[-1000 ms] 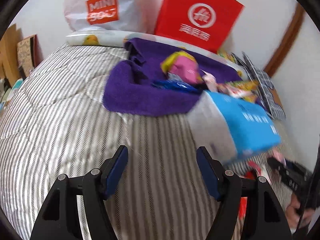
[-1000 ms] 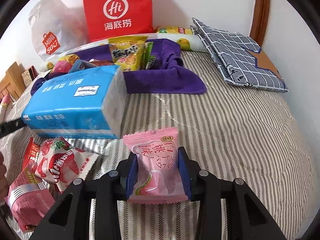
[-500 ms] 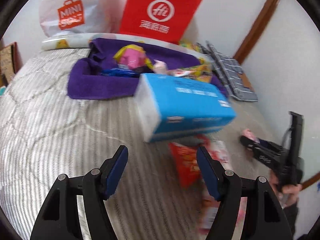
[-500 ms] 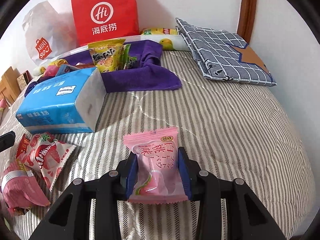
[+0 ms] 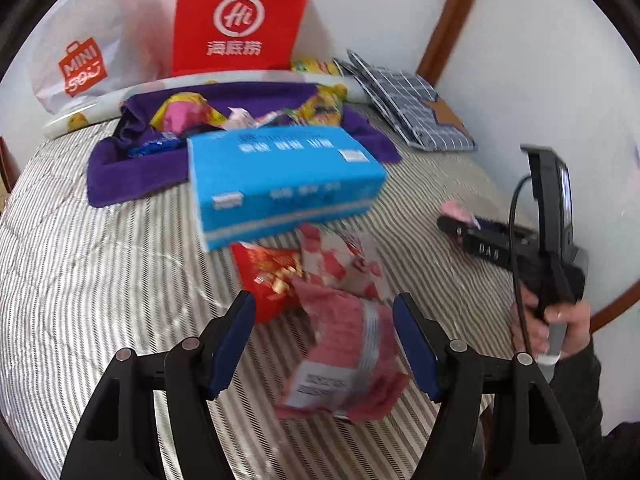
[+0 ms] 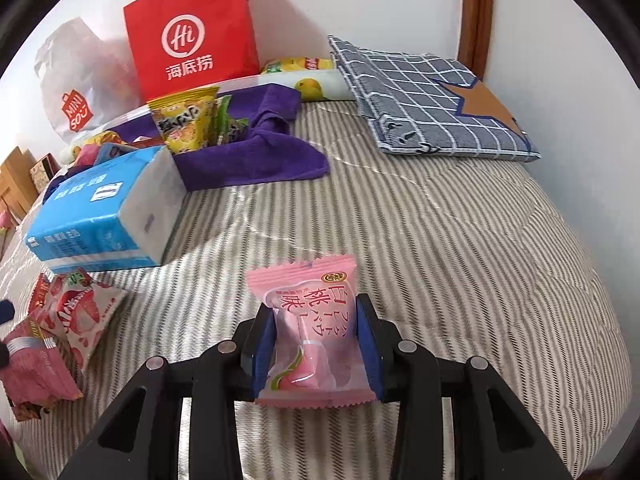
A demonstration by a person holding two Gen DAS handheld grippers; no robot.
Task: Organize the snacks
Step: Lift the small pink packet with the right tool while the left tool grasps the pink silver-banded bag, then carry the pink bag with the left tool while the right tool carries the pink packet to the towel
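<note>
The right gripper (image 6: 317,336) has its jaws clamped on a small pink peach candy packet (image 6: 308,328). The packet stands up between the two blue pads, above the striped bed cover (image 6: 460,248).

The left gripper (image 5: 324,344) has its jaws apart, and nothing is pressed between them. It hovers over a little pile of snacks on the bed. A dark pink snack bag (image 5: 348,356) shows between the jaws, but the picture is blurry and I cannot tell if the pads touch it. Just past it lie a red snack bag (image 5: 268,276) and a white bag with strawberries (image 5: 340,264). These three bags touch one another.

A big blue tissue pack (image 5: 280,176) lies just behind the pile. Behind the pack is a purple cloth (image 6: 256,160) with more snacks on it. One of them is a yellow snack bag (image 6: 184,122), standing up.

At the wall stand a red paper bag (image 6: 192,40) and a white plastic bag (image 6: 76,76). A blue checked cloth (image 6: 424,100) lies near the corner of the bed.

In the left view, a person's hand (image 5: 556,320) holds the right gripper's handle at the right edge.
</note>
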